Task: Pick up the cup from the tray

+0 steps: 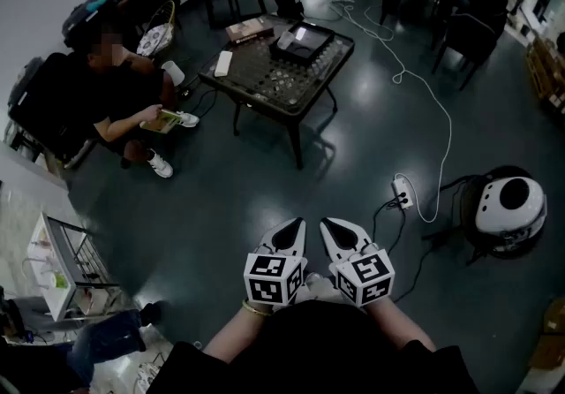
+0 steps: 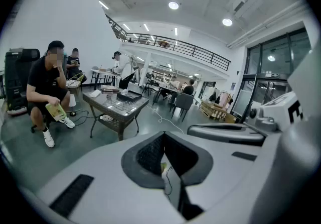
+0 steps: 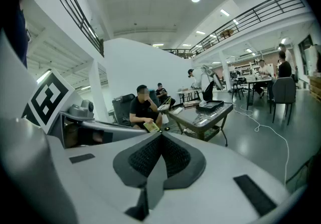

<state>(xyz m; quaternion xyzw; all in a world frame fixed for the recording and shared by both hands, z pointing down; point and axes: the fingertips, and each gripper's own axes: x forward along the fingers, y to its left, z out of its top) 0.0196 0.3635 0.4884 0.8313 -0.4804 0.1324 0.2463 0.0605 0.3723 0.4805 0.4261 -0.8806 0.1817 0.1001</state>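
- The left tool (image 1: 293,226) has its jaws pressed together at the tips, with nothing between them; its own view (image 2: 163,135) shows the dark pads meeting.
- The right tool (image 1: 332,226) is likewise closed tip to tip and empty, as seen in its own view (image 3: 160,136).
- Both tools sit side by side, almost touching, over the floor (image 1: 221,198) well short of the desk (image 1: 256,99), on its near side. Neither touches anything.
- The tray (image 1: 281,49) is black and sits on the desk's far right corner.
- The cup cannot be picked out for certain. A pale thing (image 1: 300,33) lies in the tray, too small and blurred to name.
- From the left tool's view the desk (image 2: 113,105) stands far ahead to the left of the jaws, with the tray (image 2: 129,96) on it as a dark low shape.
- From the right tool's view the desk (image 3: 200,117) lies ahead to the right, and the tray (image 3: 210,105) is just as small.
- A seated person (image 1: 119,101) is left of the desk, and a white cable (image 1: 433,92) trails over the floor to its right.
- Small items on the desk's glass top are too dim to tell apart.
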